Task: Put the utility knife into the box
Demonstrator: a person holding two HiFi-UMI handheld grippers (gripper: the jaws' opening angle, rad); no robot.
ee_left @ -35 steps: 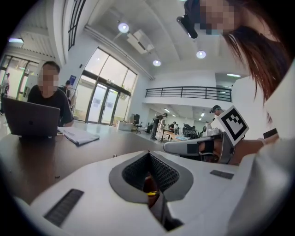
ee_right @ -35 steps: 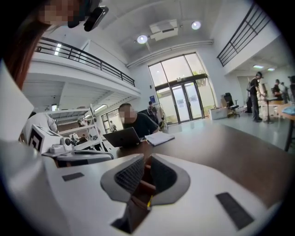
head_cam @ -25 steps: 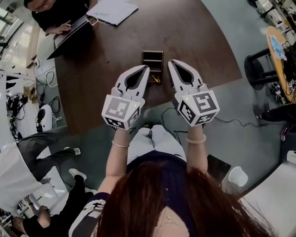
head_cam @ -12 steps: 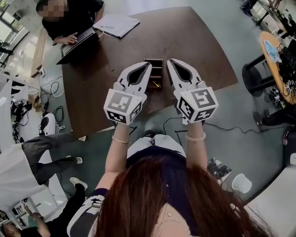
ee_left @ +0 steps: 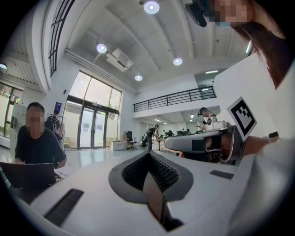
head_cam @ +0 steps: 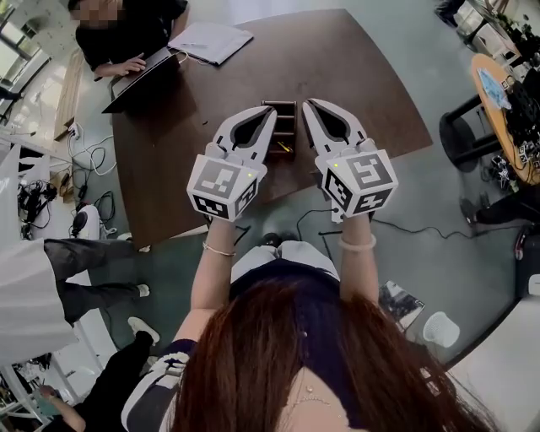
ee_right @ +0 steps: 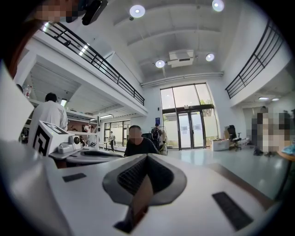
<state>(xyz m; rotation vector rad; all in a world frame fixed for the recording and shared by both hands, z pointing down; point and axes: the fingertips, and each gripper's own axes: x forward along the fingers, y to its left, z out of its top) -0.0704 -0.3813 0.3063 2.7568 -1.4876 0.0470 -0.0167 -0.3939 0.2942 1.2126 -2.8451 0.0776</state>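
Utility knife [head_cam: 285, 149]: only a short yellow sliver shows, at the near end of the box [head_cam: 281, 118], in the gap between the two grippers. It looks to sit in the box's nearest compartment, but the gripper bodies cover the box walls there, so in or just beside cannot be told. Box is dark wood, narrow, split by cross dividers, and stands on the dark brown table [head_cam: 363, 76] close to its near edge. Left gripper [head_cam: 267, 112] is held above the box's left side with its tip pointing away from the person. Its own view shows the jaws together at the tip, nothing between them. Right gripper [head_cam: 309, 105] is held alike above the box's right side. Jaws also together and empty in its own view. The two tips sit near each other but apart, with the box top visible between them. Neither gripper touches the knife. Both gripper cameras look out level over the room rather than down at the table. The left gripper view catches the right gripper off to its right. At the table's far left corner a seated person [head_cam: 126, 25] in a black top has a hand at an open laptop [head_cam: 135, 80], with papers [head_cam: 211, 40] just beside it. Off the table to the right stands a black stool [head_cam: 464, 126].
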